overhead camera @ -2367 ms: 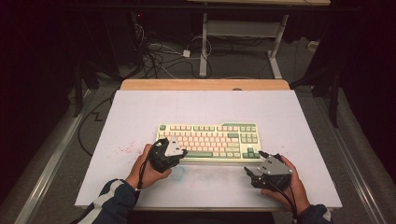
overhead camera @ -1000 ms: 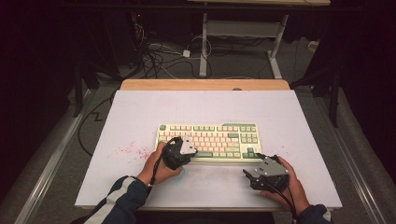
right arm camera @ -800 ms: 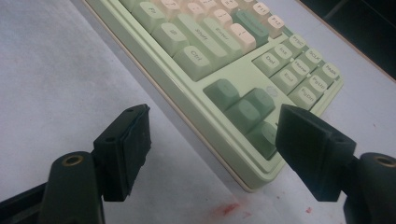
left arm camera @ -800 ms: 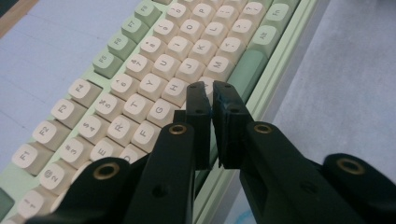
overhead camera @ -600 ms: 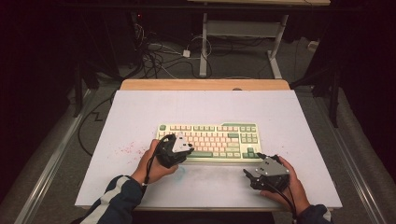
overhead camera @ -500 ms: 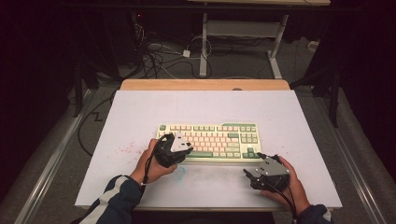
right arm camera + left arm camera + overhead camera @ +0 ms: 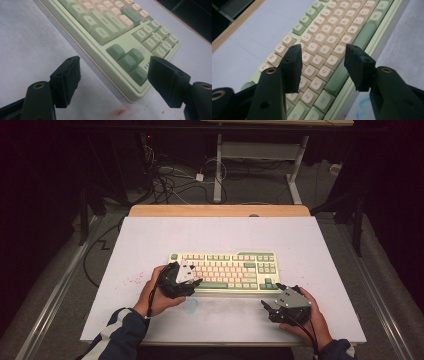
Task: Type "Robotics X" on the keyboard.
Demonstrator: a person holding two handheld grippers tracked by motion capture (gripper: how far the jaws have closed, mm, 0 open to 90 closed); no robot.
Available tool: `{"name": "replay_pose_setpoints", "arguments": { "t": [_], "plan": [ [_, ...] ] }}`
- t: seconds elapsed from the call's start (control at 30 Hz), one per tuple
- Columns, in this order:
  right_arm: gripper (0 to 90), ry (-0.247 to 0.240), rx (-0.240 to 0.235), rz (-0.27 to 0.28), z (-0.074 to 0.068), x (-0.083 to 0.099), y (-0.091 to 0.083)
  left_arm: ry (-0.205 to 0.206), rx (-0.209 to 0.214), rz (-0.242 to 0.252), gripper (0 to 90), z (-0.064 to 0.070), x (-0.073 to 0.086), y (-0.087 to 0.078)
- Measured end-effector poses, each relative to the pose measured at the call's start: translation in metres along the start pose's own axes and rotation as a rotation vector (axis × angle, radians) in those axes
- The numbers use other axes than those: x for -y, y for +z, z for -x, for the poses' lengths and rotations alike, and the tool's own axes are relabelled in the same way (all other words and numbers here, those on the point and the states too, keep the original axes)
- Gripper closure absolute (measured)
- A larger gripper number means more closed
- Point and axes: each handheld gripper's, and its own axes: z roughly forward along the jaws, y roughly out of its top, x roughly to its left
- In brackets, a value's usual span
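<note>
The bench (image 7: 150, 245) is a broad white-topped surface with a wooden strip at its far edge, marked by a few red specks and a faint blue smudge (image 7: 191, 304) near the front. The only object on it is a pale green keyboard (image 7: 225, 270) with cream and green keys, lying flat and square, a little nearer the person than the middle.

The left claw (image 7: 192, 281) is over the keyboard's left end. In the left gripper view its jaws stand apart and hold nothing, one above the R and F keys, the other above the B key (image 7: 338, 50) and the spacebar edge. It looks poised to press or nudge keys, but I cannot tell whether either jaw is touching a key.

The right claw (image 7: 270, 307) sits low on the bench just off the keyboard's near right corner. Its jaws are also spread and empty, framing the arrow keys (image 7: 128, 61) and that corner without touching.

By my reading, the work on the keyboard is in its early stage: both tools are in place, nothing is gripped, and the keyboard lies undisturbed. Any pressing, lifting or shifting is yet to be done.
</note>
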Motion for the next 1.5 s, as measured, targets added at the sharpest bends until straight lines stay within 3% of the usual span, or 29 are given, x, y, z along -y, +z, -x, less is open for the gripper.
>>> {"name": "replay_pose_setpoints", "arguments": {
  "t": [0.3,0.53,0.7,0.97,1.3,1.37,1.5],
  "plan": [
    [27.2,0.01,0.003,0.005,0.001,0.0,-0.001,0.012,-0.04,0.034,26.6,-0.009,0.003,-0.01],
    [27.2,0.024,0.007,0.009,0.003,0.0,-0.001,0.024,-0.07,0.042,22.6,-0.021,0.01,-0.021],
    [27.3,0.035,0.01,0.01,0.003,0.0,-0.001,-0.002,-0.081,0.053,21.5,-0.027,0.015,-0.03],
    [30.2,0.043,0.001,0.018,0.004,-0.002,-0.002,-0.013,-0.106,0.022,21.7,-0.033,0.032,-0.039],
    [38.7,0.095,-0.07,0.054,0.007,-0.015,0.001,-0.045,-0.121,-0.002,21.7,-0.035,0.046,-0.053],
    [44.2,0.104,-0.095,0.055,0.008,-0.018,0.004,-0.05,-0.126,-0.011,21.7,-0.037,0.048,-0.055],
    [61.2,0.087,-0.094,0.023,0.009,-0.025,0.011,-0.076,-0.144,-0.023,21.8,-0.04,0.054,-0.06]
  ]
}}
